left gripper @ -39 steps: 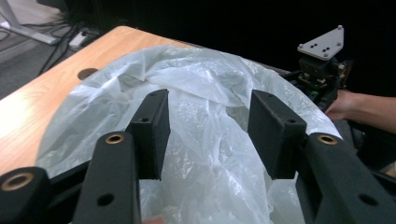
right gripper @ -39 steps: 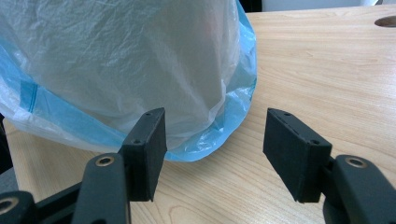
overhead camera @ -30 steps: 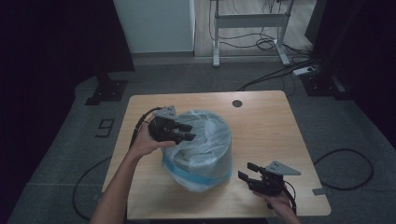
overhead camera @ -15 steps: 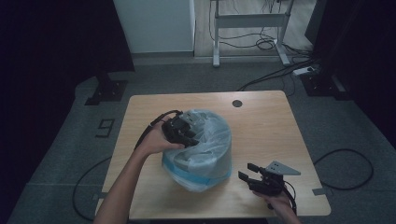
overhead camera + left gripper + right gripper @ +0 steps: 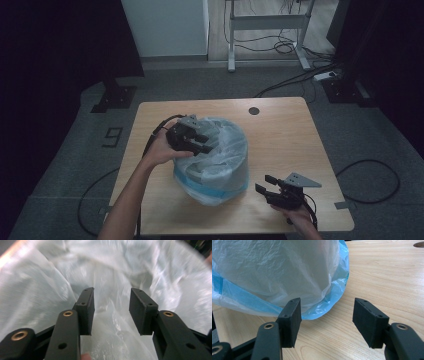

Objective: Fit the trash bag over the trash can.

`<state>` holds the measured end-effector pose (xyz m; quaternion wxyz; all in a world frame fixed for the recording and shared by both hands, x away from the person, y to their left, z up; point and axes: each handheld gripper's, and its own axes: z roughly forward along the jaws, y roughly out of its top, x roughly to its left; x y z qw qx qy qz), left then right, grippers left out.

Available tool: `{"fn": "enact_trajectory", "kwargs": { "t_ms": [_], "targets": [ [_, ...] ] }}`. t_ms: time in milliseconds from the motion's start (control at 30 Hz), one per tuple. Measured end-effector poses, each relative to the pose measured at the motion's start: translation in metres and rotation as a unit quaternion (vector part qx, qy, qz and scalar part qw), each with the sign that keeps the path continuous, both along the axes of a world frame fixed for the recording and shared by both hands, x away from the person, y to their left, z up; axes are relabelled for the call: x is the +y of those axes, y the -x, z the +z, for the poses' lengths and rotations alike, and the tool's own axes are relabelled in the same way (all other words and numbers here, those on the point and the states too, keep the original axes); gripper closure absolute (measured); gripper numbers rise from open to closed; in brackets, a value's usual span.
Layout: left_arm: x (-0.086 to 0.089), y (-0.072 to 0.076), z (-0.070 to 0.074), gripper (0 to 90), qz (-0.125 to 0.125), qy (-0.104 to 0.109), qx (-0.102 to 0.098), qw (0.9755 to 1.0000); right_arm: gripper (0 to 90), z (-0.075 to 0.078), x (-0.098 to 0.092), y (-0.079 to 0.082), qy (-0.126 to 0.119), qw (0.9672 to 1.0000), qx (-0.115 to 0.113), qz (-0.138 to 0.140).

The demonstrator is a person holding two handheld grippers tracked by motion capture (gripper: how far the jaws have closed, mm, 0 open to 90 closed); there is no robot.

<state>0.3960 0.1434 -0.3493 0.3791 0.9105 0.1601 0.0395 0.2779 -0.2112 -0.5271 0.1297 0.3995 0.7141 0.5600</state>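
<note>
The left gripper (image 5: 196,141) reaches over the bin's rim into the plastic bag (image 5: 220,150) at mid-table — jaws just opening, gripping nothing. The right gripper (image 5: 267,188) rests nearby on the wooden table (image 5: 280,130), open — dim room, grey floor (image 5: 65,165).

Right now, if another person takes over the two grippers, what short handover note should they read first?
Left gripper: over the open mouth of the round grey bin lined with a thin white and blue plastic bag, pointing into the liner. Its jaws have just been opening; nothing is pinched between them in the left gripper view.
Right gripper: open, resting low on the light wooden table near its front right corner, beside the bin, apart from the blue hem.
Done: the bag sits inside the bin and its blue hem hangs down the outside to the table.
Left: probably smoothing the crumpled liner inside; the right gripper has not yet joined.
</note>
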Motion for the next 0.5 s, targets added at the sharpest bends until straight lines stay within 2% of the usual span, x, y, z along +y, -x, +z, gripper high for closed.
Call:
{"fn": "enact_trajectory", "kwargs": {
  "t_ms": [100, 200, 400, 500],
  "targets": [
    [0.002, 0.000, 0.006, 51.1, 0.000, 0.032, -0.004, 0.9995, 39.1, 0.000, 0.001, 0.000, 0.001, 1.0000, 0.000, 0.001],
    [-0.001, -0.002, 0.012, 50.4, -0.012, 0.047, -0.004, 0.9988, 39.1, -0.001, 0.001, -0.002, -0.002, 1.0000, 0.004, -0.003],
    [-0.019, -0.010, 0.017, 49.8, -0.031, 0.057, 0.000, 0.9979, 39.1, -0.001, 0.001, -0.001, 0.000, 1.0000, 0.001, -0.004],
    [-0.030, -0.014, 0.016, 49.7, -0.037, 0.055, 0.004, 0.9978, 39.1, 0.000, -0.001, -0.001, -0.002, 1.0000, 0.002, -0.006]
  ]
}}
